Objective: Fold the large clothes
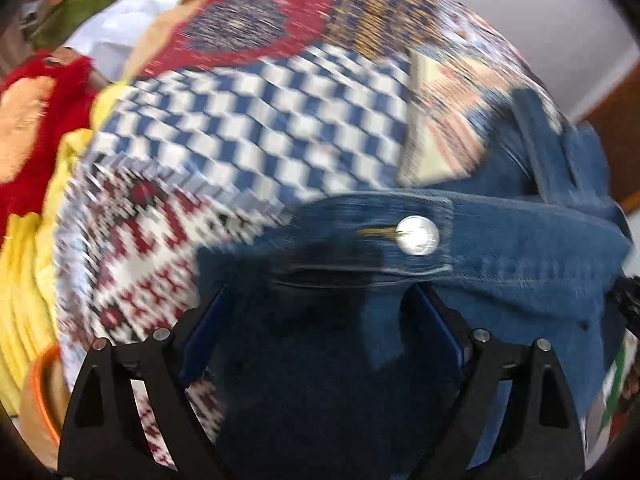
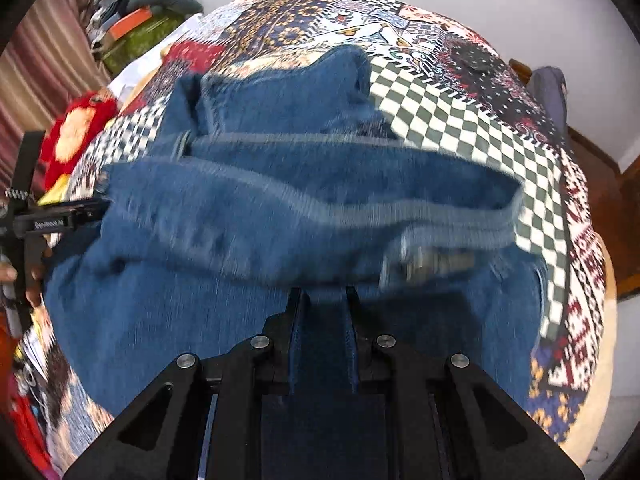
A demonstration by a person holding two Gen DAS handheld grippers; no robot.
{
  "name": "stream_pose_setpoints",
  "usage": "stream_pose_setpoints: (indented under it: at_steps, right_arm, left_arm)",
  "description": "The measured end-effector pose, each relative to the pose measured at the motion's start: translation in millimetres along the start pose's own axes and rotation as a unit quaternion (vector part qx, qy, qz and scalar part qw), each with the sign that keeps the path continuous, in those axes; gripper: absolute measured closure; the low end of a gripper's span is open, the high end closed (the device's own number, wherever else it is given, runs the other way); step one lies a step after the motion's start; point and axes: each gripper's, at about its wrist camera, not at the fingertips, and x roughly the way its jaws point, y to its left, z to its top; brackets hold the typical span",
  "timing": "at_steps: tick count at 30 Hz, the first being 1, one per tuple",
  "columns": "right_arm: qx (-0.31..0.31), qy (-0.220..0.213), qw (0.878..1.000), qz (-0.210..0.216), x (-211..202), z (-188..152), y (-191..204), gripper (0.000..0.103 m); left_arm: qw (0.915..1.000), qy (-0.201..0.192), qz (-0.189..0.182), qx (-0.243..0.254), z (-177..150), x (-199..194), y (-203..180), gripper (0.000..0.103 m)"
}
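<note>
A pair of blue denim jeans (image 1: 500, 272) lies bunched on a patchwork bedspread (image 1: 248, 128), its waistband with a silver button (image 1: 417, 236) facing the left wrist camera. My left gripper (image 1: 320, 300) is open, its jaws wide apart just over the denim below the waistband. In the right wrist view the jeans (image 2: 240, 208) fill the middle, folded over in thick rolls. My right gripper (image 2: 323, 300) is shut on a fold of the denim at its near edge. The left gripper's body shows at the far left edge of the right wrist view (image 2: 52, 220).
A red and orange plush toy (image 1: 36, 112) and yellow cloth (image 1: 24, 264) lie left of the bedspread. More clothes and an orange box (image 2: 132, 20) are piled at the back left. A wooden floor (image 2: 600, 200) shows past the bed's right edge.
</note>
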Motion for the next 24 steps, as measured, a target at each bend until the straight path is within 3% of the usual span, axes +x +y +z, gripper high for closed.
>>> stream_pose_setpoints:
  at_steps: [3,6,10,14,16,24]
  right_arm:
    - [0.015,-0.017,1.000,-0.004,3.0,19.8,-10.2,0.089]
    - [0.037,-0.043,0.998,-0.041,3.0,35.4,-24.1,0.089]
    - [0.074,-0.044,0.996,-0.014,7.6,39.4,-40.8,0.089]
    - [0.062,-0.046,0.993,-0.093,-2.8,32.4,-39.4,0.089]
    - [0.050,-0.042,0.993,-0.097,-10.5,28.6,-36.4,0.089]
    - [-0.004,-0.060,0.997,-0.042,-58.3,4.3,9.7,0.089]
  left_arm:
    - [0.9993,-0.016,0.031,-0.011,8.6,3.5,11.6,0.011]
    - [0.9980,-0.027,0.050,-0.028,10.2,7.2,26.9,0.005]
    - [0.9970,-0.041,0.062,-0.021,5.7,3.6,29.7,0.005]
    - [0.9909,-0.069,0.114,0.015,2.0,-17.7,22.4,0.005]
    - [0.9864,-0.082,0.140,0.025,1.8,-32.7,23.1,0.005]
    - [0.9846,-0.125,0.106,0.061,-13.0,-99.6,18.4,0.005]
